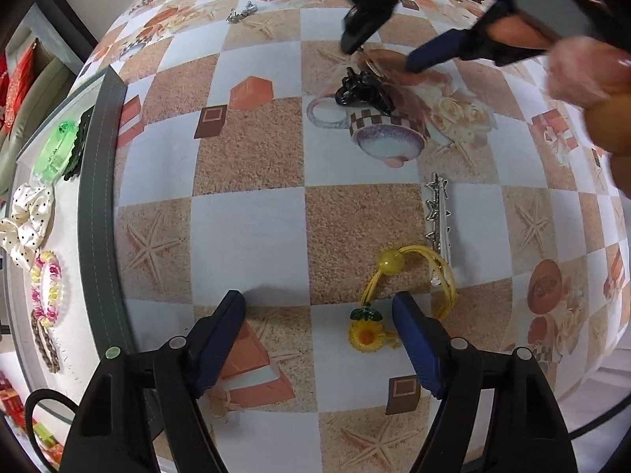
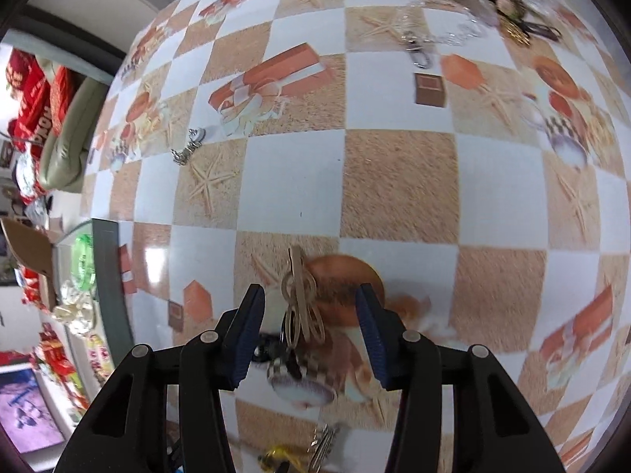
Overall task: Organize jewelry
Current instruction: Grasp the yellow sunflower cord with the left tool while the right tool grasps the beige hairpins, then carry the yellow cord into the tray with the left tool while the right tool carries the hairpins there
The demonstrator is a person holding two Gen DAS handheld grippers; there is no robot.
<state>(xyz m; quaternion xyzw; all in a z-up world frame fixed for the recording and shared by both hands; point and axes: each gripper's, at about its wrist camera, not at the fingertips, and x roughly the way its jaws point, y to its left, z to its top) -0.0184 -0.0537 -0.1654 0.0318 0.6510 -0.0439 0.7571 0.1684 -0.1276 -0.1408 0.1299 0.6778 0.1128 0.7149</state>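
The checkered tabletop (image 2: 398, 181) carries everything. Right tool (image 2: 309, 315) hangs released, fingers spread either side of a gold clip (image 2: 301, 299) lying flat, long axis pointing away from it. Left tool (image 1: 317, 327) is likewise released, beside a yellow sunflower hair tie (image 1: 366, 337).

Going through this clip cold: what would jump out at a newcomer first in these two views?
Probably the loud checkered tablecloth strewn with hair accessories: a yellow sunflower hair tie between the open left gripper fingers, with a silver star clip beside it. Next, the open right gripper straddling a beige bow clip, and the tray at the left holding a green clip and a polka-dot scrunchie.
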